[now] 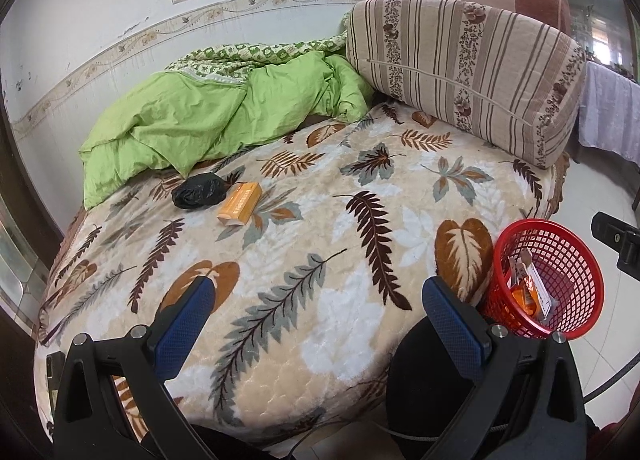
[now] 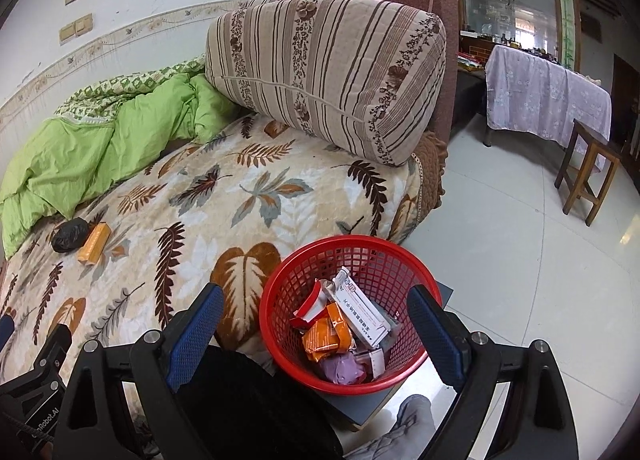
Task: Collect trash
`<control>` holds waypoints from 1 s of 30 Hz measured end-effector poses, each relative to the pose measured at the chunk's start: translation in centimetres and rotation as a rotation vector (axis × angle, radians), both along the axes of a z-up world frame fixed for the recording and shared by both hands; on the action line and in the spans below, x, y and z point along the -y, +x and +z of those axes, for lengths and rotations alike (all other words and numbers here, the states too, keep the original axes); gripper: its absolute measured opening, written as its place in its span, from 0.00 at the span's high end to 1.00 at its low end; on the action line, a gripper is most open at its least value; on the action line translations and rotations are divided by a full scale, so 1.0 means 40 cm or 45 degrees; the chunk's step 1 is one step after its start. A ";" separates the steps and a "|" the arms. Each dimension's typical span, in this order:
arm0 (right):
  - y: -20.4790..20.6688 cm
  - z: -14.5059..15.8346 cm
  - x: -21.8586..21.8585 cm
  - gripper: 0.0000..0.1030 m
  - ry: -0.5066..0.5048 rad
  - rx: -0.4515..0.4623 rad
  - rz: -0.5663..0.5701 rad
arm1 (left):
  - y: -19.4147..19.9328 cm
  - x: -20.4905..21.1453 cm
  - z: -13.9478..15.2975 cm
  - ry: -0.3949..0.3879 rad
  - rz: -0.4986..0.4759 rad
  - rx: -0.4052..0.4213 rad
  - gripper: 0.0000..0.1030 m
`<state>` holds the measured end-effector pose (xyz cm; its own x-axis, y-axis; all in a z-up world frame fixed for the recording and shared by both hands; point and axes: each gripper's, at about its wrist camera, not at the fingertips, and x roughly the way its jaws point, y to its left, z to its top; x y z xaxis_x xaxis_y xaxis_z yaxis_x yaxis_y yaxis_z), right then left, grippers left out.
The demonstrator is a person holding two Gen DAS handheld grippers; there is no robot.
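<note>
A red mesh basket (image 2: 362, 256) (image 1: 568, 256) stands beside the bed's near corner, holding wrappers, a white box (image 2: 362, 310) and a purple wad (image 2: 344, 368). My right gripper (image 2: 318, 330) hangs open above it, nothing between its fingers. On the leaf-patterned blanket (image 1: 320, 260) far off lie an orange box (image 1: 240, 204) (image 2: 94, 243) and a crumpled black bag (image 1: 199, 191) (image 2: 70, 235), side by side. My left gripper (image 1: 316, 316) is open over the blanket's near part, empty; part of it (image 2: 36, 364) shows at the right wrist view's left edge.
A green quilt (image 1: 192, 120) is bunched at the bed's far side against the wall. A striped bolster (image 1: 464, 68) leans on the headboard. To the right stretch the tiled floor (image 2: 520, 260), a wooden stool (image 2: 588, 172) and a cloth-covered table (image 2: 548, 96). The basket sits on a dark low board (image 2: 360, 404).
</note>
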<state>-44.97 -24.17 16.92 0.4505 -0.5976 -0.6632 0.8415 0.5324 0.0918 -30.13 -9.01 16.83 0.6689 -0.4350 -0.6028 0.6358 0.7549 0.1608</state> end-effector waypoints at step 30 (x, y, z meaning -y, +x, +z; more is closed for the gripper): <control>0.007 -0.015 -0.005 0.09 0.003 -0.033 0.015 | 0.004 -0.008 0.000 -0.007 -0.001 -0.004 0.00</control>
<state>-44.69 -23.97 16.32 0.4401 -0.5905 -0.6765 0.8372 0.5423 0.0713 -29.96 -8.69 16.84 0.6666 -0.4388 -0.6026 0.6370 0.7552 0.1548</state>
